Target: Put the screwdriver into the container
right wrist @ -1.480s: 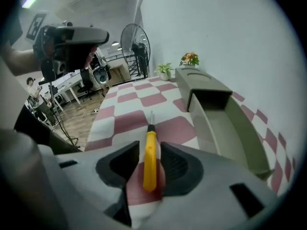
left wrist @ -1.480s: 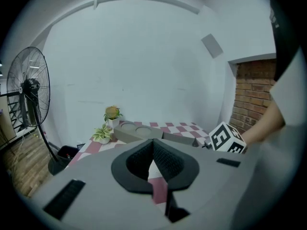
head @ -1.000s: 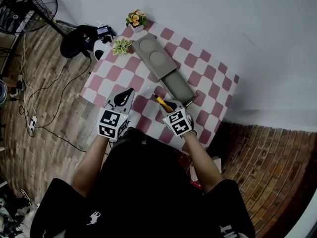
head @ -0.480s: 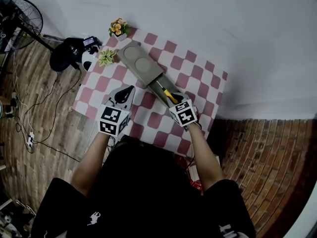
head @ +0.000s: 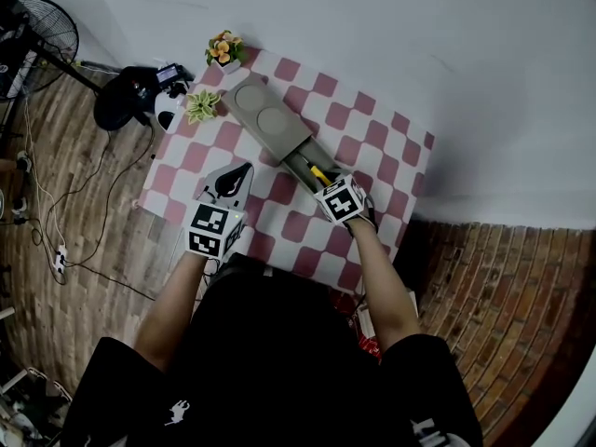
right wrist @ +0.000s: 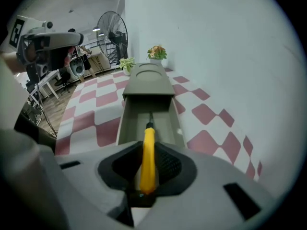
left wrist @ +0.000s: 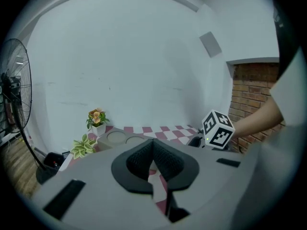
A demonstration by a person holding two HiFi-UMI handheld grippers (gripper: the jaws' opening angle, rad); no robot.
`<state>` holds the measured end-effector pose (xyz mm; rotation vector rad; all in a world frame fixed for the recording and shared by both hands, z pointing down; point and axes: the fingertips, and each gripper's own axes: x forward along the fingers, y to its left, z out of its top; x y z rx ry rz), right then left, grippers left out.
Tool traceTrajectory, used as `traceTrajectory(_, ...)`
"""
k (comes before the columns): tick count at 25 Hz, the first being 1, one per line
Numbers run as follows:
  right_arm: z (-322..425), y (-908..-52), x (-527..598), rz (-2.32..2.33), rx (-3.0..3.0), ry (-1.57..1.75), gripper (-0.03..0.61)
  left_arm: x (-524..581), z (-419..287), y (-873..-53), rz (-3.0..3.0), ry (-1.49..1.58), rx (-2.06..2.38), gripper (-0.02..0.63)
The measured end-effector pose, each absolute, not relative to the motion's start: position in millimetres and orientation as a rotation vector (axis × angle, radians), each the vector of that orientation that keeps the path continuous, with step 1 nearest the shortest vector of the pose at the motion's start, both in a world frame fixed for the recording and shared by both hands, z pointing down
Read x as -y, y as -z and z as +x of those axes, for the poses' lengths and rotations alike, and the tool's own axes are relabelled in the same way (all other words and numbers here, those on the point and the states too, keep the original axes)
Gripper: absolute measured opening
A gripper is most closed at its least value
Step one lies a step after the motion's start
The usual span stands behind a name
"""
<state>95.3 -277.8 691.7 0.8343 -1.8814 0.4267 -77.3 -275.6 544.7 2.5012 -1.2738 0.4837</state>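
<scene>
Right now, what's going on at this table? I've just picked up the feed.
A person is working with a hand-held gripper in each hand over the red-and-white checked tablecloth. The right gripper is shut on the yellow-handled screwdriver, whose metal shaft points into the open end of the long grey container. The screwdriver has not been let go yet. The left gripper, jaws together and empty, hangs over the cloth beside the container.
</scene>
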Motion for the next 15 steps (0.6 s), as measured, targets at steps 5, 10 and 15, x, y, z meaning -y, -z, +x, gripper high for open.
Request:
traceTrajectory(5, 91.9, -702.3, 281.6, 0.819, 1.837, -0.427, 0.08, 270.3, -86.3, -551.8, 2.488, -0.504, 1.261, 0.002)
traceTrajectory(10, 92.1, -699.7, 280.6, 0.847, 1.857, -0.419, 0.094, 266.6, -92.1, -546.0, 2.516, -0.506, 1.249, 0.002)
traceTrajectory(15, 100.8, -654.4, 276.6, 1.062, 1.987, -0.458, 0.097, 265.4, -89.3, -530.5, 2.575, -0.461, 1.206, 0.002)
